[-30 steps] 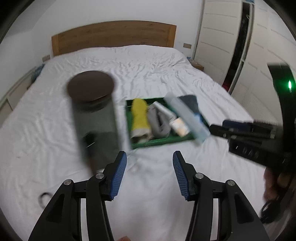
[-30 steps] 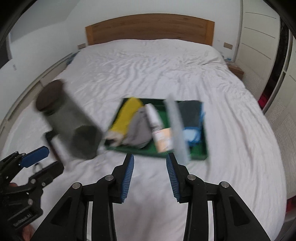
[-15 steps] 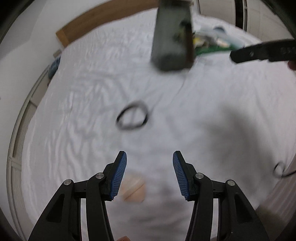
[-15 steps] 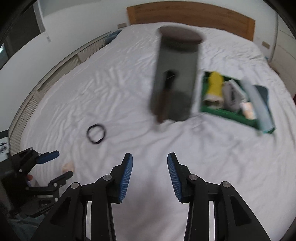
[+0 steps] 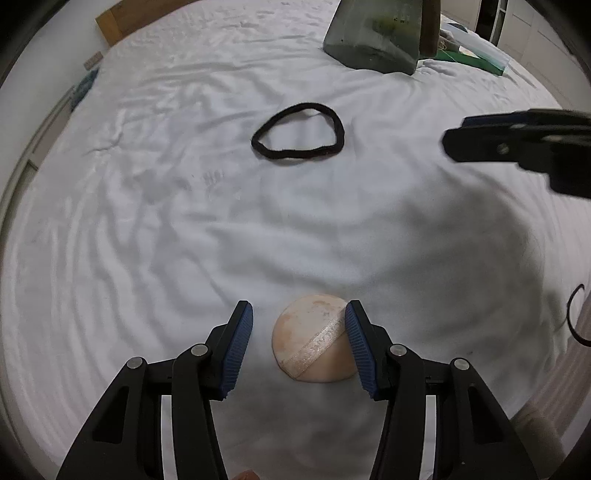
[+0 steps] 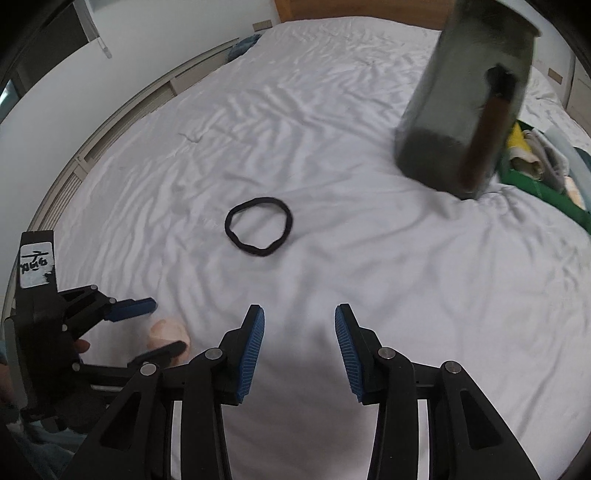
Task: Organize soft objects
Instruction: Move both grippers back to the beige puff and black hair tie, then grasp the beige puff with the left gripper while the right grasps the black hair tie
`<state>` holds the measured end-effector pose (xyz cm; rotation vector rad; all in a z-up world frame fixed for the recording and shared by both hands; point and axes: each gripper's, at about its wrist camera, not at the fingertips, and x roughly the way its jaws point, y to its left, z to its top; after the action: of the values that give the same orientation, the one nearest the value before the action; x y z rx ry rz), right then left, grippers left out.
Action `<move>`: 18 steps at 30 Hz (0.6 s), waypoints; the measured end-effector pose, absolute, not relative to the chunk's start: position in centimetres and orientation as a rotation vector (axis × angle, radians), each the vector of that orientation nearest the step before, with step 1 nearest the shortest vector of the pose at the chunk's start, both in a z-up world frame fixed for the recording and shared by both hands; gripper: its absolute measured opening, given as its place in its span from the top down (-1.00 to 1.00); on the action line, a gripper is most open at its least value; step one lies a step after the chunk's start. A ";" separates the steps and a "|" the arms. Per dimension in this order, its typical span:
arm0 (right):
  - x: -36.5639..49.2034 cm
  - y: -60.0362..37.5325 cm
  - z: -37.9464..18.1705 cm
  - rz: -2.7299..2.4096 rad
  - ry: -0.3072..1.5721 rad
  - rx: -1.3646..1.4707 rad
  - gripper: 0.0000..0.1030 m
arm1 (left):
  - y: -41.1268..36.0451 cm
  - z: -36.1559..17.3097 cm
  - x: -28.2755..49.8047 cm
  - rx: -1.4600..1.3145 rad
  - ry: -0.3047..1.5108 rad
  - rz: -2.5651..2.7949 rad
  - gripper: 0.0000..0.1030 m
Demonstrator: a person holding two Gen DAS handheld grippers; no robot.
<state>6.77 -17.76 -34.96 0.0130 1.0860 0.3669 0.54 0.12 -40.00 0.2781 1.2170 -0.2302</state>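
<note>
**A white bed and the things on it**

The bed was covered with a wrinkled white sheet. A black hair band lay flat near the middle. A round beige powder puff (with a pale ribbon across it) lay closer to the edge. Farther back stood a dark jar, and just behind it a green tray with folded items.

A white wrinkled bed sheet covers the bed, with a wooden headboard and a wall socket behind.
</note>
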 end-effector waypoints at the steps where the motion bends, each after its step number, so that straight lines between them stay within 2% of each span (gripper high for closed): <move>1: 7.1 -17.4 -35.4 0.367 1.091 0.016 0.20 | 0.3 -40.0 0.6 0.257 1.231 -0.250 0.11; 10: 8.9 -15.2 -38.2 0.360 1.107 0.014 0.16 | 0.0 -41.1 1.0 0.279 1.277 -0.376 0.06; 17: 10.7 -13.8 -38.7 0.356 1.073 0.018 0.03 | 0.3 -41.1 0.6 0.332 1.223 -0.358 0.05; 18: 11.0 -13.6 -38.7 0.361 1.063 0.033 -0.06 | 0.4 -41.2 0.6 0.331 1.222 -0.355 0.06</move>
<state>11.03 -13.62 -38.71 0.0327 1.0635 0.3605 0.62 0.40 -41.17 0.3312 1.2218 -0.3546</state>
